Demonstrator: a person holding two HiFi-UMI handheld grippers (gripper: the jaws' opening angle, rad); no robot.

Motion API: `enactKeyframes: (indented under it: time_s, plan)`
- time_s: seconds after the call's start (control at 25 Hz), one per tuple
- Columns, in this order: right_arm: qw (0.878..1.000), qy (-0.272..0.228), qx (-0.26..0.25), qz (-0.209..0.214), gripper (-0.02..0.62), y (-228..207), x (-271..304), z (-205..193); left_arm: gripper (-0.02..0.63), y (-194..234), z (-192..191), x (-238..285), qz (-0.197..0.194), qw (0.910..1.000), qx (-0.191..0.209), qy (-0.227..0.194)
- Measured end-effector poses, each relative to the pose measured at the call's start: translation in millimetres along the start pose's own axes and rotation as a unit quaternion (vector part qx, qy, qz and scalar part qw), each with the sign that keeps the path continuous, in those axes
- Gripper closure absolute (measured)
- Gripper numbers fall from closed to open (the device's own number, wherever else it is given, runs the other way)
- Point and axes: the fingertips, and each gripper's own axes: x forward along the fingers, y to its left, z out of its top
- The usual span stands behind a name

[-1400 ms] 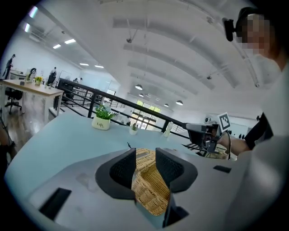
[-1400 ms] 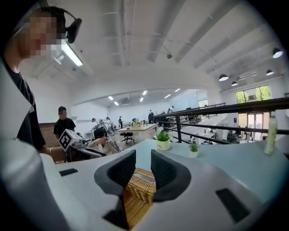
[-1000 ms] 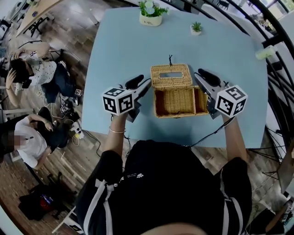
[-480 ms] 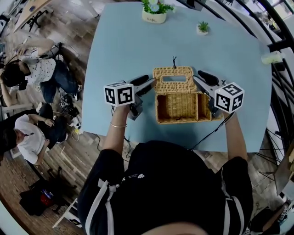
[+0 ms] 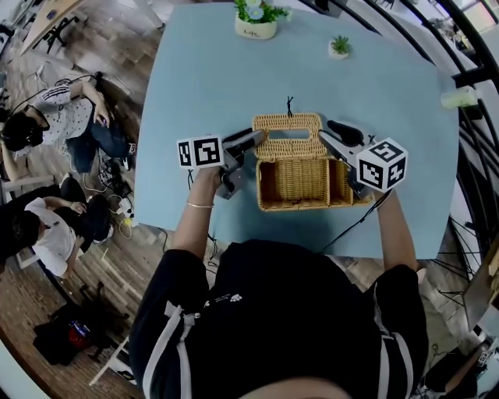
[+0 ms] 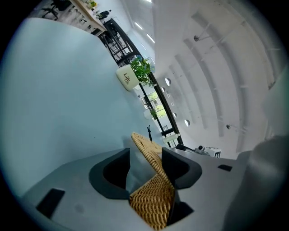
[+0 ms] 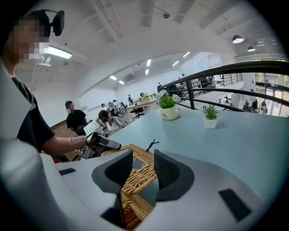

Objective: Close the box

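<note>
1. Two grippers are held out by the person in the dark top (image 5: 281,312), one on each side of the task's thing.
2. The wicker box (image 5: 306,206) sits on the pale blue worktop (image 5: 203,86) between the grippers, near the person's edge. It is open, with its inside facing up.
3. The left gripper (image 5: 251,141) lies at the left edge of the lid (image 5: 304,148). Its jaws have just been opening and stand wide apart. The lid's rim runs between them, close to the right-hand pad with a clear gap on the other side, so nothing is clamped.
4. The right gripper (image 5: 329,134) lies at the lid's right edge. Its jaws are apart too, and the wicker rim slants across the gap between them without being pinched.
5. The lid stands tipped back from the box's far wall. Its slot is in sight, and a short black cord (image 5: 289,104) sticks out at its far edge.
6. Farther on stand a large potted plant (image 5: 256,19) and a small potted plant (image 5: 339,47). A pale bottle (image 5: 460,97) sits at the worktop's right edge.
7. Off the worktop's left side are seated people (image 5: 66,117) on a wooden floor (image 5: 148,23).
</note>
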Motion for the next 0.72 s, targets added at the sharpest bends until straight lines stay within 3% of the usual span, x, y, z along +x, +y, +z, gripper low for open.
enactKeyframes:
  time_s: [0.12, 0.2, 0.32, 0.48, 0.72]
  plan:
    - [1.0, 0.003, -0.004, 0.001, 0.448, -0.8, -1.3, 1.8, 0.408, -2.9, -0.5, 5.8, -0.015, 0.9994, -0.03, -0.011]
    - [1.0, -0.004, 0.0, -0.001, 0.446, -0.9, -0.5, 2.0, 0.451, -4.3, 0.4, 5.4, -0.017, 0.9992, -0.033, -0.015]
    - [1.0, -0.019, 0.012, -0.005, 0.44, -3.1, -3.0, 2.0, 0.462, -6.7, 2.7, 4.8, -0.013, 0.9993, -0.027, -0.021]
    - [0.999, -0.029, 0.023, -0.005, 0.439, -5.4, -7.7, 3.4, 0.472, -16.9, 9.7, 2.3, -0.007, 0.9993, 0.003, -0.038]
    - [0.996, -0.066, 0.057, 0.003, 0.433, -10.3, -20.3, 10.9, 0.495, -44.1, 23.7, -8.4, -0.02, 0.9931, 0.089, -0.074]
